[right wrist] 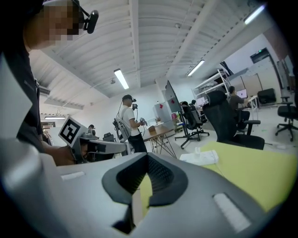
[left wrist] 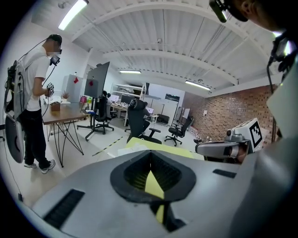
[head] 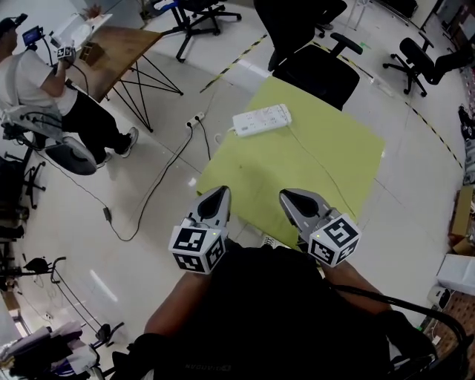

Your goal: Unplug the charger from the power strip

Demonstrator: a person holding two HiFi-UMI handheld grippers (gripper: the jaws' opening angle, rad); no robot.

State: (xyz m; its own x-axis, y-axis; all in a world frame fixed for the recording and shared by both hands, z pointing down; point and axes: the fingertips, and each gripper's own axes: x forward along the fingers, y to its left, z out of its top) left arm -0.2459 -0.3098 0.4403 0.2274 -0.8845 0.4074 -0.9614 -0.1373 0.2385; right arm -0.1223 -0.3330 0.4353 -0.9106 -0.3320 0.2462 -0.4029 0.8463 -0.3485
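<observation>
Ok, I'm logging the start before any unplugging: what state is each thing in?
Left gripper: shut, empty.
Right gripper: shut, empty.
Charger: upright, apparently plugged into the strip.
Strip: flat on the table, far side, untouched.

Open-plan office-cum-lab: swivel chairs (head: 315, 70), monitor desks (right wrist: 243, 96), brick wall (left wrist: 223, 116), ceiling strip lights (left wrist: 72, 14).
</observation>
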